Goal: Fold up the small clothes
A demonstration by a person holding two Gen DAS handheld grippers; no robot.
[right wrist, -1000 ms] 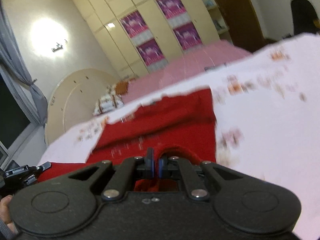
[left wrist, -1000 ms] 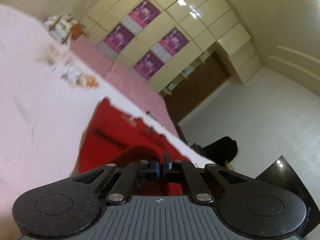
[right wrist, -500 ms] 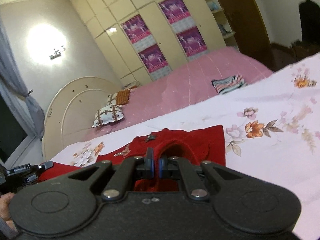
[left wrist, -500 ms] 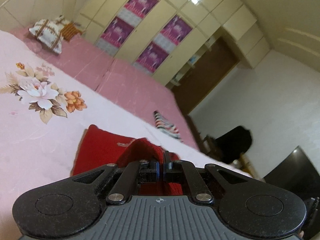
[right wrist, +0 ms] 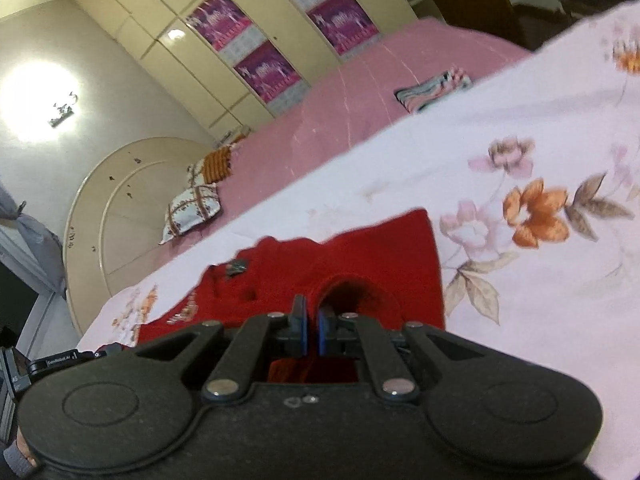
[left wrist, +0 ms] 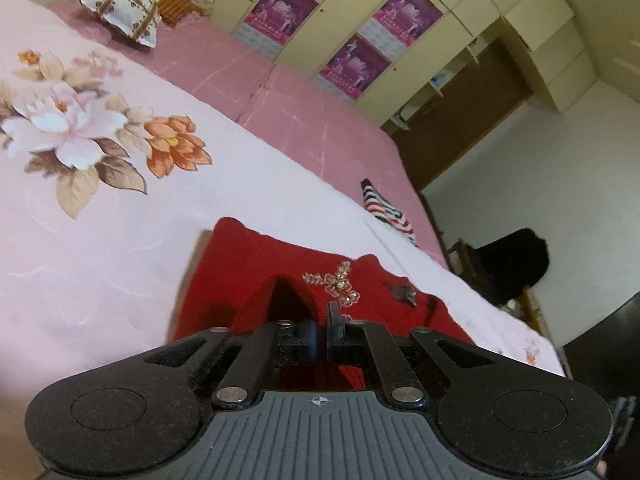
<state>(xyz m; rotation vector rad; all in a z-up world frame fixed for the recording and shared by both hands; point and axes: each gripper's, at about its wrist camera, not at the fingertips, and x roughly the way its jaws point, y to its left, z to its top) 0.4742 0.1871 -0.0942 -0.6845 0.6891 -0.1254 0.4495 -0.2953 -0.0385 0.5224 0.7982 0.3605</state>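
Subject: one small red garment, knitted by its look, lying on the floral sheet of the bed. A beaded motif and a small dark tag show on the upper layer.

Left gripper: fingers together, clamped on a raised ridge of the red cloth. The fabric tents up to the pinch point and runs down under the fingers.

Right gripper: fingers nearly together, with a narrow gap showing between the pads; red cloth arches up just ahead of them and shows beneath. Judged as clamped on a hem or edge of the same garment.

Progress: both grips hold one edge above the portion lying flat, so a fold across the body of the garment appears to be in hand, with the carried edge low over the layer beneath. It is not laid down: the cloth at both pinch points is lifted, not flat. How many folds lie under it cannot be told, since the near part is hidden by the grippers.

Outstanding, by judgement: set the edge down square with the far edge, let go with both, then make any further fold. A striped item lies well apart on the pink cover; whether it is a finished piece or awaits folding cannot be told.
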